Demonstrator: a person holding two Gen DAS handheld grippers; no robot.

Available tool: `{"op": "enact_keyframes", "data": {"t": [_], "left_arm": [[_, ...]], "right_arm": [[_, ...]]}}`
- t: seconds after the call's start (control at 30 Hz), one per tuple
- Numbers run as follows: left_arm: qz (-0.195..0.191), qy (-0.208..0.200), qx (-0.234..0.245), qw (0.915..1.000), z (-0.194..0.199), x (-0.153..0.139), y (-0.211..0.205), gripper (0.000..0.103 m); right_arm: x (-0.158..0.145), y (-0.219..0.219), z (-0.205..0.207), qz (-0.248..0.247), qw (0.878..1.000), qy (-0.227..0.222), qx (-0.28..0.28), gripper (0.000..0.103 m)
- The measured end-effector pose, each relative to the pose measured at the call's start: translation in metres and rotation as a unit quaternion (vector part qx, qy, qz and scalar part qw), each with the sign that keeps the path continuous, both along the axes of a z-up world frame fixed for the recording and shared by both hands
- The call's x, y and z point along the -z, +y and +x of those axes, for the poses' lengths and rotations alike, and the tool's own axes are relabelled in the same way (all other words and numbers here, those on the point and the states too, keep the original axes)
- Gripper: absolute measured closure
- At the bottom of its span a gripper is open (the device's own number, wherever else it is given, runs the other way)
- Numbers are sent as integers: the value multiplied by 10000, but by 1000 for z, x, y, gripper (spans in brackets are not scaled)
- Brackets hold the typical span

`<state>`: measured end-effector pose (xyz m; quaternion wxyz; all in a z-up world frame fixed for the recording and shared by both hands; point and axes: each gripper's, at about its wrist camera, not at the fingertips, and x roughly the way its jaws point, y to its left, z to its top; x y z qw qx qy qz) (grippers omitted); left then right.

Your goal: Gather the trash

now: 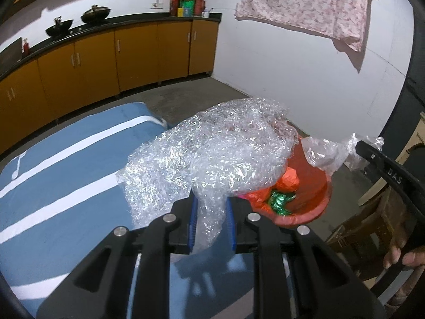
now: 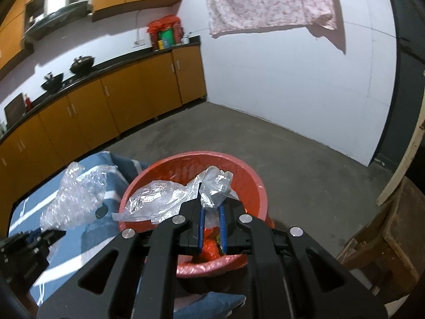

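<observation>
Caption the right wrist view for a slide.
Right gripper holds a clear plastic bag over the red bin; left gripper brings bubble wrap alongside.

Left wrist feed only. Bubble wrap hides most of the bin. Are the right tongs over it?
Observer: Yes. Right tongs hang over the red bin, shut on a clear plastic bag.
Operator: Is my bubble wrap over the opening?
Observer: No. The bubble wrap is left of the bin's rim, above the blue striped cloth.
Operator: Opening clear?
Observer: No. The bag's loose end lies across the bin's left side.
</observation>
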<state>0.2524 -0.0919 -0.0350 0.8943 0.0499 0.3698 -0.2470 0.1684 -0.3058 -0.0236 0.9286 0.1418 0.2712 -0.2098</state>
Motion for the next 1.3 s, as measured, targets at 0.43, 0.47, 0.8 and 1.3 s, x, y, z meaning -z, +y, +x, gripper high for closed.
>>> {"op": "enact_keyframes", "data": {"t": [0.43,0.47,0.8,1.3], "left_arm": [[-134,337,370,9987,36,27,-55,83],[-155,400,407,9982,39,31,-59,83],[-178,737,530,9957,48,53,-70,56],[-164,29,3,9999,10,4,-7,30]], "right_arm": [[1,-27,25,103,9993,-135,321,94],[0,-29,27,141,9992,-172,321,93],[12,-25,42,479,9986,-143,-182,70],[-21,-14,-25,193,9986,-477,-115,40]]}}
